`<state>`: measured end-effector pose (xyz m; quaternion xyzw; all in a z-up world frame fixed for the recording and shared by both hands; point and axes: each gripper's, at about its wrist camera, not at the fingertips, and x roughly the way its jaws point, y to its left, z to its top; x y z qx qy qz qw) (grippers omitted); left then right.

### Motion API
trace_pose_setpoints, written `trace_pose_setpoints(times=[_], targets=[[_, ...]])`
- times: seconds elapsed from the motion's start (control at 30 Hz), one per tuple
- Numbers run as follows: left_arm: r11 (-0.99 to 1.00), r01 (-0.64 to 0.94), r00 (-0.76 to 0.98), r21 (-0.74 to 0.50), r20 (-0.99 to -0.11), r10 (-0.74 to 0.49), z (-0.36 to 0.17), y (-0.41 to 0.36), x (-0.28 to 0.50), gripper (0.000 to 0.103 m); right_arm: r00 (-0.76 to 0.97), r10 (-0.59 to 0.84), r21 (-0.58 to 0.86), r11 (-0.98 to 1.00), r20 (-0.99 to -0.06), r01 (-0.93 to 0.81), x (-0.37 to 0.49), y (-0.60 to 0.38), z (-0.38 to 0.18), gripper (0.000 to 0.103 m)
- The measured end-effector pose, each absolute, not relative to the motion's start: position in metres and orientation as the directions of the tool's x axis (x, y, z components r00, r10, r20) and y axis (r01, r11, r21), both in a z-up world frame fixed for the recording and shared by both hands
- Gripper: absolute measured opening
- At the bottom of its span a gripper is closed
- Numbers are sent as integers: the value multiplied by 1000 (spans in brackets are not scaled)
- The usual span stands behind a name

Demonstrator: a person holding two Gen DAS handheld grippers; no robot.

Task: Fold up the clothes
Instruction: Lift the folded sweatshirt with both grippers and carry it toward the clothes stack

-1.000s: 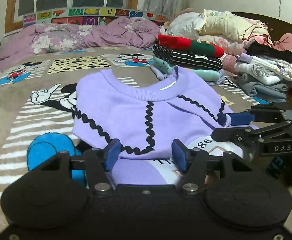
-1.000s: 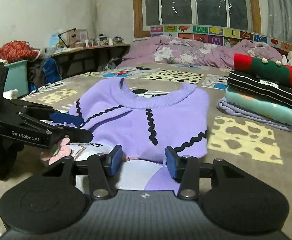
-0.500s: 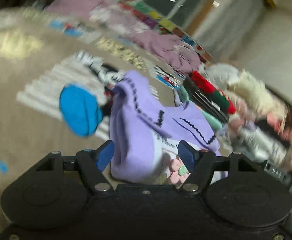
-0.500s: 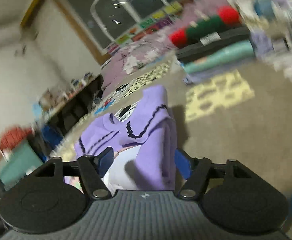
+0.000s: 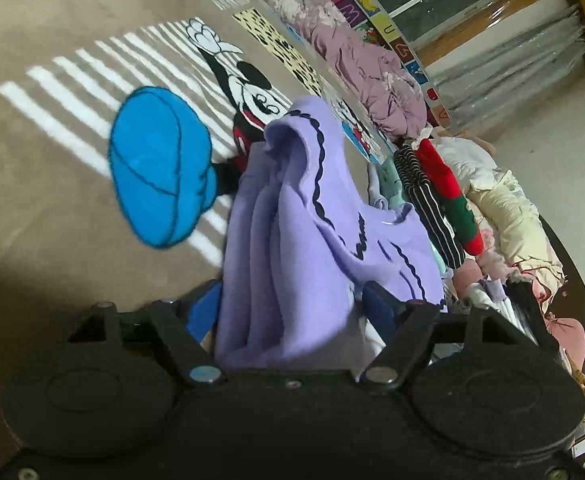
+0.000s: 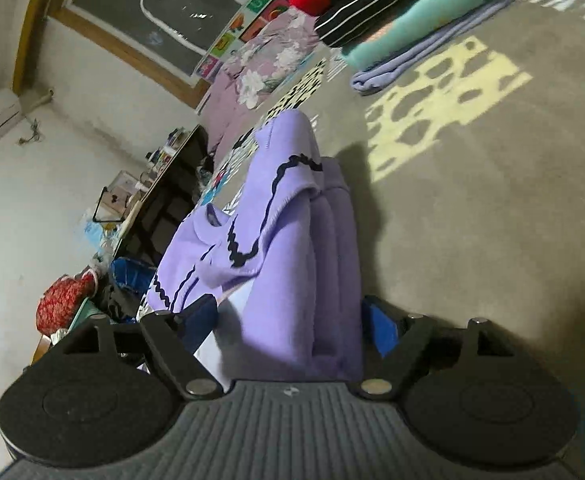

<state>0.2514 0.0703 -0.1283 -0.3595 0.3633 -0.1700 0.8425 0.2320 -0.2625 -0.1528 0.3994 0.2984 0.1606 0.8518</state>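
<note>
Soft, light, floppy sweater (image 5: 292, 240), mid-frame, bunched between both opening tongs: left gripper (image 5: 288, 310), right gripper (image 6: 288, 320). Best pinched at thick folded edges.

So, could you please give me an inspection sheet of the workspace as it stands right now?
Surface: brown cartoon-print blanket on a bed.
Job's things: purple sweater, bunched, lying between both grippers' jaws.
Clutter: stack of folded clothes; loose clothes pile; crumpled pink quilt.
Grippers: left gripper and right gripper both opening, sweater between the jaws.
Cables: nothing seen.
Surroundings: window, cluttered desk, wall.
</note>
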Motion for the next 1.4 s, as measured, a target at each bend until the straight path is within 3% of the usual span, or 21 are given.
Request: trace_pose_setpoints(times=[0.13, 0.17, 0.23, 0.33, 0.43, 0.87, 1.4], targets=[[685, 38, 670, -727, -490, -558, -130, 63, 260, 75, 758, 531, 770, 635, -379, -60, 247, -260, -153, 77], [685, 45, 668, -727, -488, -562, -130, 61, 261, 73, 757, 534, 770, 634, -376, -65, 249, -259, -154, 74], [673, 61, 662, -737, -475, -580, -132, 58, 262, 63, 754, 546, 780, 622, -366, -71, 251, -260, -157, 56], [622, 73, 655, -780, -432, -619, -133, 61, 258, 51, 763, 552, 797, 599, -337, -81, 245, -261, -159, 48], [610, 106, 661, -785, -403, -633, -125, 58, 245, 47, 780, 556, 821, 562, -287, -99, 231, -264, -156, 43], [547, 312, 629, -777, -262, -732, -50, 4, 261, 46, 862, 494, 827, 528, -113, -194, 201, -318, -86, 40], [413, 509, 559, -755, -75, -826, 34, -103, 427, 45, 937, 346, 786, 563, 58, -256, 318, -454, 7, 40]])
